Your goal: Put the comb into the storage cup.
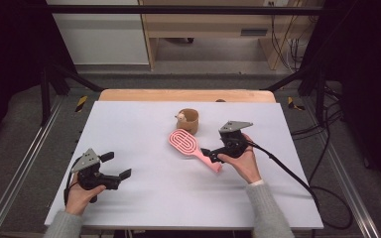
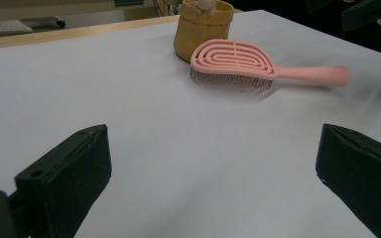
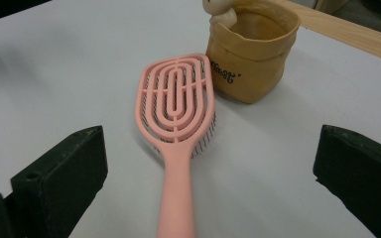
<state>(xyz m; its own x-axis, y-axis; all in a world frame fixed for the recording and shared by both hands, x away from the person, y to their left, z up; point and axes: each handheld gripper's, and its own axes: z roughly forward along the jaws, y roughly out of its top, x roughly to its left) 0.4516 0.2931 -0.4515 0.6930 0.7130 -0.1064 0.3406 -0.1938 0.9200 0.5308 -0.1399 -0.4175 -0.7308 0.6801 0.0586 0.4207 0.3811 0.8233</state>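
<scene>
Pink hairbrush (image 1: 187, 144) lying flat on white surface (image 1: 144, 198), bristles down, slotted back up. Head toward far side, handle running back toward person's right. Not lifted.

Tan pouch (image 1: 189, 120) upright just beyond brush head, close beside it; touching or not, cannot tell. Small pale plush figure (image 1: 181, 117) perched at pouch rim. Dark lettering on pouch front in right gripper view, too small to read fully.

Right tool (image 1: 207, 152) at handle end of brush, held in right hand (image 1: 243, 161). Jaws spread wide. In right gripper view, handle (image 3: 177, 198) runs up between the two jaws, clear gap on both sides, pads not pressing. No grip on brush.

Left tool (image 1: 116, 165) near left front of surface, well apart from brush and pouch, held in left hand (image 1: 82, 193). Jaws spread, nothing between them, bare surface ahead. In left gripper view, brush (image 2: 248, 62) and pouch (image 2: 201, 29) seen farther off, brush side-on, bristles resting on surface.

Grey three-cornered plate on top of each tool. Cable trailing from right tool off right edge of surface. Wooden strip along far edge of surface (image 1: 186, 94).
</scene>
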